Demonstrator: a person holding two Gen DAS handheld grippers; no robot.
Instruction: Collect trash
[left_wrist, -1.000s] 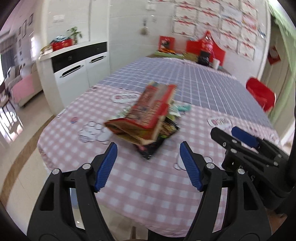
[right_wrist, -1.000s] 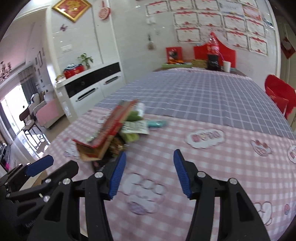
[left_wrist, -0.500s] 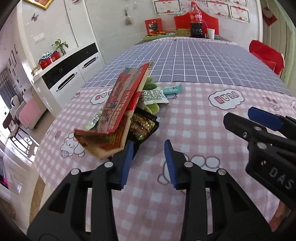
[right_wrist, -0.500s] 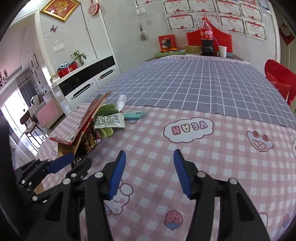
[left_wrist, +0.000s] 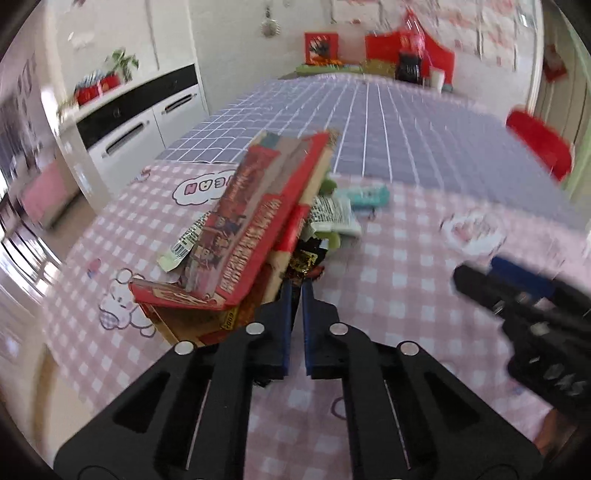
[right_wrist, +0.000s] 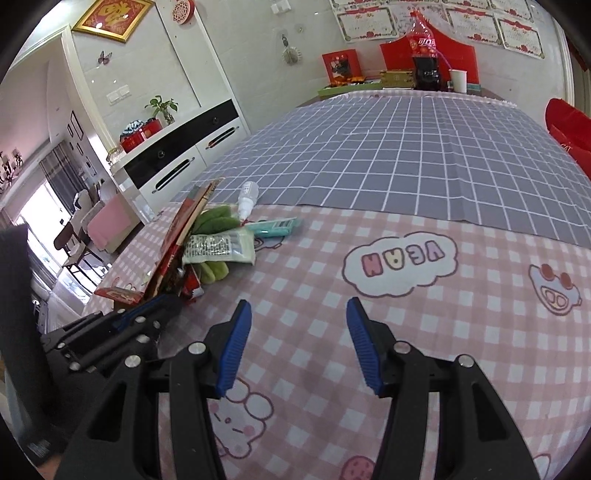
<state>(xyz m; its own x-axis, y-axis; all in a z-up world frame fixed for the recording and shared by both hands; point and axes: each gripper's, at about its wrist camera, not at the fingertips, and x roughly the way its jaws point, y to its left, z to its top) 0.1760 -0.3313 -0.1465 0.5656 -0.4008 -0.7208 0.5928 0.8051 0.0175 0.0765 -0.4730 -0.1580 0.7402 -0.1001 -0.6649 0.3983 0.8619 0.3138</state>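
Trash is what you're after, and it sits in one heap on the pink checked tablecloth (right_wrist: 424, 325), near the table's left edge in the right wrist view. Start at your left gripper (left_wrist: 295, 291): its jaws have just been closing and now stand all but together, their tips at the near edge of the heap, beside the dark snack wrapper (left_wrist: 308, 258) that pokes out under the red cardboard box (left_wrist: 251, 225). Whether a corner of that wrapper is actually pinched you cannot tell; the view is blurred and the tips hide the contact. Your right gripper (right_wrist: 299, 332) hangs about half open over bare cloth with nothing between its pads, well to the right of the heap. Further out, the flattened box leans over the rest: a white printed packet (right_wrist: 219, 247), something green and soft (right_wrist: 216, 219), a teal tube (right_wrist: 273, 226) and a small white bottle (right_wrist: 246, 197) by the seam with the grey checked cloth (right_wrist: 406, 155). You look to be at the first grab. Next, lift the left gripper gently to see whether anything comes with it; if not, reopen and push deeper. Mind the leaning box, which could tip or drag loose pieces along.
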